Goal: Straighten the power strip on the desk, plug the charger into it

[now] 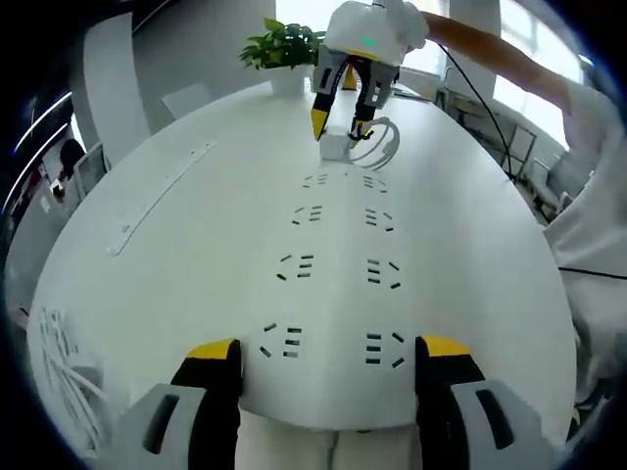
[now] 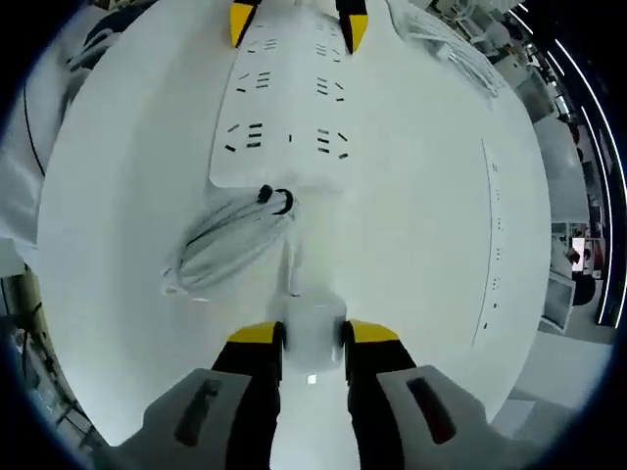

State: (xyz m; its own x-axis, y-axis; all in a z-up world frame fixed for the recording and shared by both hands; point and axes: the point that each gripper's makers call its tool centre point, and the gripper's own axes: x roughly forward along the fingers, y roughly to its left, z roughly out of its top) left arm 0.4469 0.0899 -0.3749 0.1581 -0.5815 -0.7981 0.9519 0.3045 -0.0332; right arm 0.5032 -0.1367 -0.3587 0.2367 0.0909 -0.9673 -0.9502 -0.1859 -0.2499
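Pinching the charger [image 2: 312, 331] in my right gripper [image 2: 312, 338] just beyond the power strip [image 1: 338, 284], I straddle the strip's near end with my spread left gripper [image 1: 328, 357].

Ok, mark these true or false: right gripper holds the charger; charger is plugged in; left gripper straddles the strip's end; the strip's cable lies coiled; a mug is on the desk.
1. Right gripper holds the charger: true.
2. Charger is plugged in: false, it sits short of the strip.
3. Left gripper straddles the strip's end: true.
4. Cable lies coiled: true.
5. Mug on the desk: false, there's a plant.
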